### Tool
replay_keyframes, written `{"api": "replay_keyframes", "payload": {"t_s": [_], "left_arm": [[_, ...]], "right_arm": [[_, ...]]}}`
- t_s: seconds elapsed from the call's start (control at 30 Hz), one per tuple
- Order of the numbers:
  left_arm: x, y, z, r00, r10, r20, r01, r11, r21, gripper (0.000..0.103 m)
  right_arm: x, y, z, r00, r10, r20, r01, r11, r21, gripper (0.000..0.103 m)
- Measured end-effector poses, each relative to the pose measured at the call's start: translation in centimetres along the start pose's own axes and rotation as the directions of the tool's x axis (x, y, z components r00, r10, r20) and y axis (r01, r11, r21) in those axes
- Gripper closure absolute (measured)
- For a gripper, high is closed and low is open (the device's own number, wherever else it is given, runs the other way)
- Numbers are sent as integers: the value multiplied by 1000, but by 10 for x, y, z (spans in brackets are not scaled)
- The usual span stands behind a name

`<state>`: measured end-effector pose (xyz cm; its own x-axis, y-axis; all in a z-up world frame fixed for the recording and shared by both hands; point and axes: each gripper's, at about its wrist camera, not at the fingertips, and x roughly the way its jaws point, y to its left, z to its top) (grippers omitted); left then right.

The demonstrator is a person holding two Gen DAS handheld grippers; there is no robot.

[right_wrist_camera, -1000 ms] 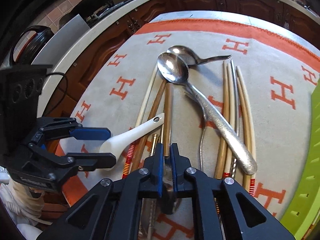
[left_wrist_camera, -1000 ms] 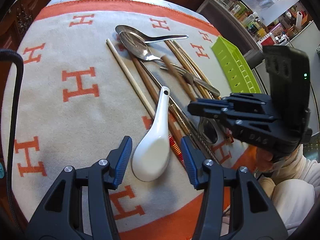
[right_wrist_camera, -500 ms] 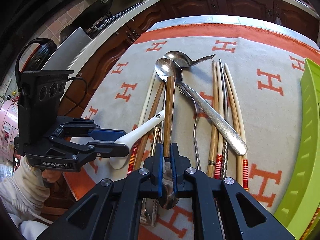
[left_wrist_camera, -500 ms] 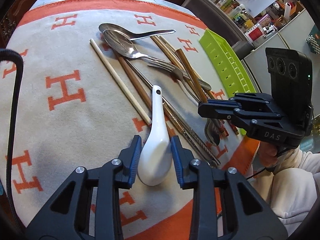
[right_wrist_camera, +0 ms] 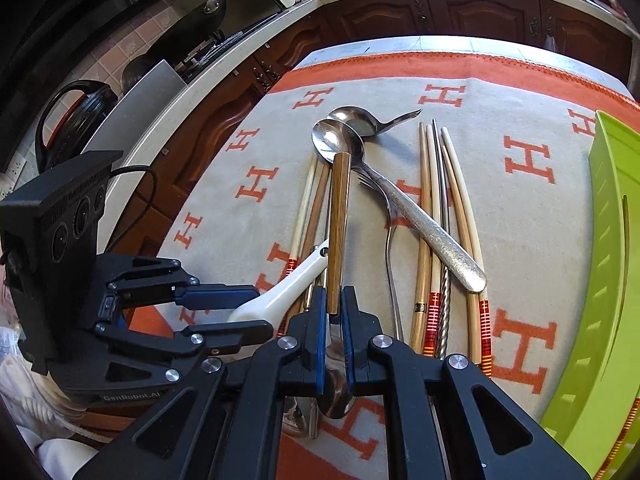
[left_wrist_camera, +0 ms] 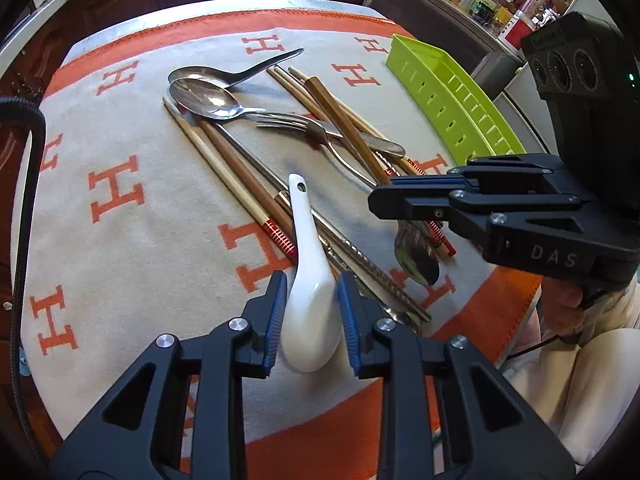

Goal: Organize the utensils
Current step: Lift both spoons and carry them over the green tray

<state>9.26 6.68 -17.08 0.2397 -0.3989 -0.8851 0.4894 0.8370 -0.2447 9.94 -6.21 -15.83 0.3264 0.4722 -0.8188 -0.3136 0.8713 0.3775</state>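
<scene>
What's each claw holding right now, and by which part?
Right claw: wooden-handled spoon, by the neck above its bowl. Left claw: white ceramic spoon, by its bowl.

Both wrist views are looking down close over the orange-bordered cloth, left facing toward the green tray, right facing the cabinets, sharing the utensil pile.

Glossy white ceramic on the soup spoon, smooth as glass. The two big spoons gleam in polished metal, one with a rough hammered handle. Chopsticks look like pale matt wood with red-banded ends. The blanket is soft, fuzzy woven cloth. The green tray is smooth plastic, and both grippers' frames are matt black plastic.
</scene>
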Motion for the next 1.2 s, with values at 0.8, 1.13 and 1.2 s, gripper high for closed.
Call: {"api": "replay_keyframes", "payload": {"t_s": [0.8,1.13,1.2], "left_arm": [[7,-31,4,999,17,-34,-19,999,-45,90],[20,-42,3,996,22,-92,-27,998,-54,97],[19,-44,4,995,34,-92,-39,998,-52,97]], "right_arm": [[-32,-15,-25,998,33,49,-36,998,51,96],[-46,-23,-36,997,46,69,-50,997,66,96],[-49,-24,-37,996,46,75,-51,996,68,96]]}}
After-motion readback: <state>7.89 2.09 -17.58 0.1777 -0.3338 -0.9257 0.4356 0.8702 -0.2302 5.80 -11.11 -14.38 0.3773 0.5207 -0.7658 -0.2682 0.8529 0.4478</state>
